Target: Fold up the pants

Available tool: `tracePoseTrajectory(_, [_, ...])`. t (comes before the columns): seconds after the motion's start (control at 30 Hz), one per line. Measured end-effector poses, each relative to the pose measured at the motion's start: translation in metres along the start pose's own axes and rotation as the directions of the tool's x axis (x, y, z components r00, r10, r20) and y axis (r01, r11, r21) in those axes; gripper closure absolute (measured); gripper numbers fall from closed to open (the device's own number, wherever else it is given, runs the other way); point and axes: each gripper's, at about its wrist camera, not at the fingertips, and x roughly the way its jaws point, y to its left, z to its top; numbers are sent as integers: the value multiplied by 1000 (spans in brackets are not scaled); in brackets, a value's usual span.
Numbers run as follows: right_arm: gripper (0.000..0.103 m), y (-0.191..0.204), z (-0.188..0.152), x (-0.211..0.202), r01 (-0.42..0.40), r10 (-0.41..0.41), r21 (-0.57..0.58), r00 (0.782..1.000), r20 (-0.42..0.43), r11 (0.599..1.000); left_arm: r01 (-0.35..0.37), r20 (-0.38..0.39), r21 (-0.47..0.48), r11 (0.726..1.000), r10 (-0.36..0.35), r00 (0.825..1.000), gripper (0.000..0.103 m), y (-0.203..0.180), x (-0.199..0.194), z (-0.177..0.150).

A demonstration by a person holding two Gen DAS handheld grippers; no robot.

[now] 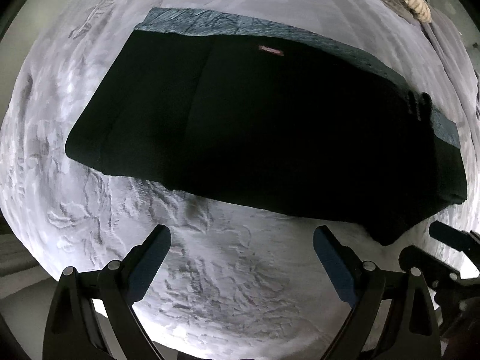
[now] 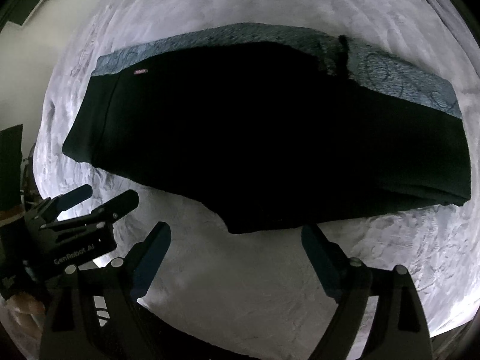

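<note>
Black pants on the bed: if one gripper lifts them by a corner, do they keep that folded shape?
Probably not. The black pants lie flat and limp in soft layers on the white bedspread, so a lifted corner would likely droop and unfold. They look light. The fuzzy cover may drag on them when pushed. Both the left gripper and right gripper hang open, holding nothing.

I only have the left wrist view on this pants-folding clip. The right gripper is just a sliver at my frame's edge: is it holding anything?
Observer: No. The right gripper is open over the pale bedcover, nothing between its fingers.
Operator: And where are the black pants?
Observer: The black pants lie flat just beyond its fingertips, untouched.
Operator: Can you see my left gripper from there?
Observer: Yes, the left gripper shows at that view's left side, open and empty.
</note>
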Motion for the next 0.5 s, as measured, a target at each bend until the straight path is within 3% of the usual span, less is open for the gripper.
tracePoseTrajectory(0.5, [12,13,-7,8,-13,11,-33,998,-57,999,15,-1,-74,997,-15,1000,7,40,8,7])
